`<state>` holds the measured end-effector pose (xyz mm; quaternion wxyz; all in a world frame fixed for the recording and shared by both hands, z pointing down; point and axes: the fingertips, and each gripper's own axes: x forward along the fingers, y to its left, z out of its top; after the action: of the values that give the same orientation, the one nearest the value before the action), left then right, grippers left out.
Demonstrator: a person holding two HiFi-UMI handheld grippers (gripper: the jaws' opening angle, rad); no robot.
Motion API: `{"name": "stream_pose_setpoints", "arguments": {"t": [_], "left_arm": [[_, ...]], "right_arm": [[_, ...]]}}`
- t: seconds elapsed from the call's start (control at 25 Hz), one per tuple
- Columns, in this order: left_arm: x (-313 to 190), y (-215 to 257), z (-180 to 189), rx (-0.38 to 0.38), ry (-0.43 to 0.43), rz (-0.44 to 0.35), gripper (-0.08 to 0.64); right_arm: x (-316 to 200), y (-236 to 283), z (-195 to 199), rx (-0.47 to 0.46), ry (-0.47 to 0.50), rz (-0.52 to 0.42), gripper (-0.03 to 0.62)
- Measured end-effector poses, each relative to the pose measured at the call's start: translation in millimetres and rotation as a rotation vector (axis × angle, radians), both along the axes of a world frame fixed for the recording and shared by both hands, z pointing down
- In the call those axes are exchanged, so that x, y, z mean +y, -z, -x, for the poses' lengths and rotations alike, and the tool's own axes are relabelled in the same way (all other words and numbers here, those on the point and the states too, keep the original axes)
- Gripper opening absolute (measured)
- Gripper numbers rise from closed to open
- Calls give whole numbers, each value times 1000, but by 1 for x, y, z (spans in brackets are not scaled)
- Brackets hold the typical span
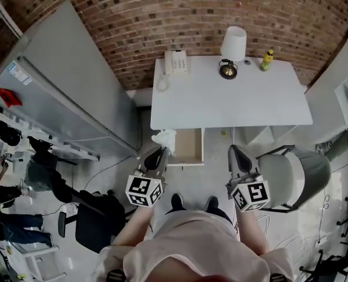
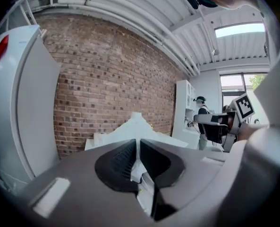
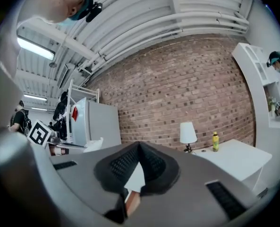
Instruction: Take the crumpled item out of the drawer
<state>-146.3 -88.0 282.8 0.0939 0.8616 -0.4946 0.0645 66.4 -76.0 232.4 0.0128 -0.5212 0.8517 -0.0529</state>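
- Closest in is the person's pale shirt, with both forearms reaching forward and a marker cube on each gripper
- The left gripper has its jaws clamped on the crumpled white paper, which pokes out past the tips
- From above, the paper shows just left of the open drawer, by the front edge of the white tabletop; it looks out of the drawer already
- To finish well, I'd keep the pinch firm, as only a thin fold sits between the pads, and carry it clear of that edge
- The right gripper has its jaws closed on nothing; it is held about level, right of the drawer, near the grey chair
- The left gripper points roughly level, nose slightly down
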Motion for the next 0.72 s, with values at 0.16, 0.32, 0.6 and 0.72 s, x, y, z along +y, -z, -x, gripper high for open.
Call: {"name": "stream_pose_setpoints", "arguments": {"t": [0.16,0.32,0.6,0.72], "left_arm": [[23,43,20,65,59,-119,34],[35,66,37,106,125,-230,34],[47,64,39,128,145,-261,34],[48,68,42,132,157,-287,34]], "right_arm": [[9,22,13,8,23,-33,8],[10,37,23,19,32,-49,8],[15,48,33,60,29,-85,8],[15,49,35,68,27,-94,8]]}}
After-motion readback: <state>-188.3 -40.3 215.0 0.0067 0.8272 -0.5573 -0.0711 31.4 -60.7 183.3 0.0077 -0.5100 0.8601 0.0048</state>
